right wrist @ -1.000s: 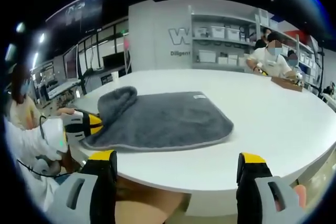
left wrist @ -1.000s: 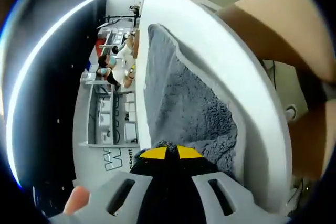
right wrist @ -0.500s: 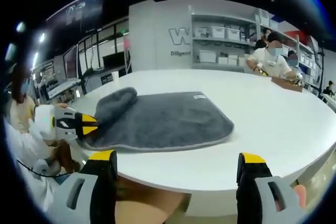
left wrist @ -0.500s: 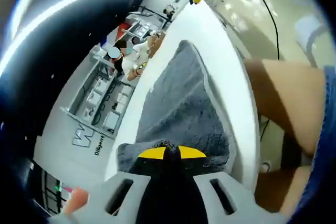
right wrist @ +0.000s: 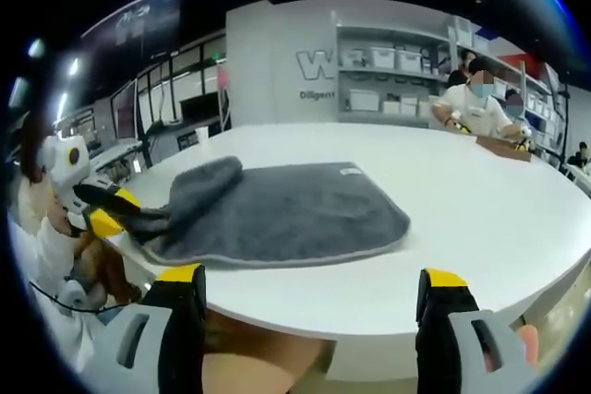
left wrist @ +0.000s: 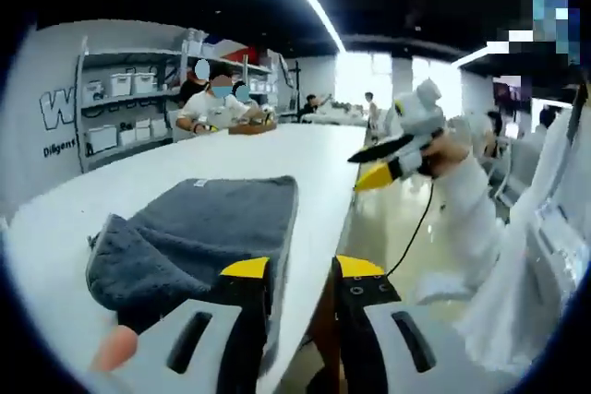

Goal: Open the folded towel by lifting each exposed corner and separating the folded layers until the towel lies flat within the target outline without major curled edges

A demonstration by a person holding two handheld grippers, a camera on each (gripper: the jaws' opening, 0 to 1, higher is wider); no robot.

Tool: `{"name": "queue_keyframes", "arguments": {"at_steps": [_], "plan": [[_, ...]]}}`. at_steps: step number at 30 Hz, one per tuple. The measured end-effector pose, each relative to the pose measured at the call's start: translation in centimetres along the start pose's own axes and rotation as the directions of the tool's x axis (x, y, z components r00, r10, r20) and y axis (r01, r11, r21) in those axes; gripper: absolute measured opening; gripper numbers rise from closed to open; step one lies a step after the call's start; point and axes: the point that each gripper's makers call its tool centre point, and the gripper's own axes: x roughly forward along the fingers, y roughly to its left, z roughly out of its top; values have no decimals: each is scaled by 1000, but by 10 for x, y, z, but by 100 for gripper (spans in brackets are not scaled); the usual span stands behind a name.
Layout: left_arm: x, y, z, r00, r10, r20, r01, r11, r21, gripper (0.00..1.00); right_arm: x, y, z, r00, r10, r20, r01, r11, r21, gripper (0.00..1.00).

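Towel (left wrist: 199, 232), one grey folded piece, lies on the white table (left wrist: 277, 149) in the left gripper view, its rumpled near end just beyond the left claw (left wrist: 300, 269). That claw's two yellow-tipped jaws stand close together with only a narrow gap, and nothing is between them; they hang at the table's near edge, beside the towel's hem. To the right of the towel, off the table, the right claw (left wrist: 369, 168) comes into sight, held by a person in white; whether its jaws are apart cannot be told from here. Beyond the towel, two people sit at the far end of the table, before one set of wall shelves (left wrist: 115, 103) carrying several white boxes

In the right gripper view the towel (right wrist: 277, 209) lies flat near the table (right wrist: 480, 219) edge, with one small white label at its far corner and a raised fold at its left end. The right claw (right wrist: 309, 288) has its two jaws wide apart, holding nothing, short of the table edge. The left claw (right wrist: 115, 209) rests at the towel's left end, tips touching the fabric
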Motion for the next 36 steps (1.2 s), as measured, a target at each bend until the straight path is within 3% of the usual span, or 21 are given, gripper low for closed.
{"name": "queue_keyframes", "arguments": {"at_steps": [3,5,9,14,18,20,23,26,36], "plan": [[-20,10,21,995,14,95,-9,999,-52,33,0,1,0,1000,1,0,-1,1000,-1,95],[-35,31,29,986,89,142,-82,995,-54,39,0,1,0,1000,1,0,-1,1000,-1,95],[-56,64,23,969,212,129,-209,977,-38,55,1,1,0,1000,0,-1,0,1000,-1,95],[-74,98,2,953,286,99,-283,958,-46,69,1,2,-1,1000,-2,-3,2,1000,-1,95],[-79,113,-13,948,305,86,-299,951,-76,77,2,3,-2,1000,0,-7,0,1000,-4,95],[-82,122,-25,945,323,49,-316,941,-118,77,2,3,-2,1000,0,-8,0,1000,-5,95],[-83,128,-32,943,329,40,-322,938,-129,81,3,3,-3,1000,1,-13,-1,1000,-7,95],[-83,135,-37,943,331,29,-323,934,-155,88,4,4,-3,1000,2,-16,-2,1000,-8,95],[-76,141,-43,947,322,7,-315,932,-181,96,4,2,-3,1000,3,-17,-3,1000,-8,95]]}}
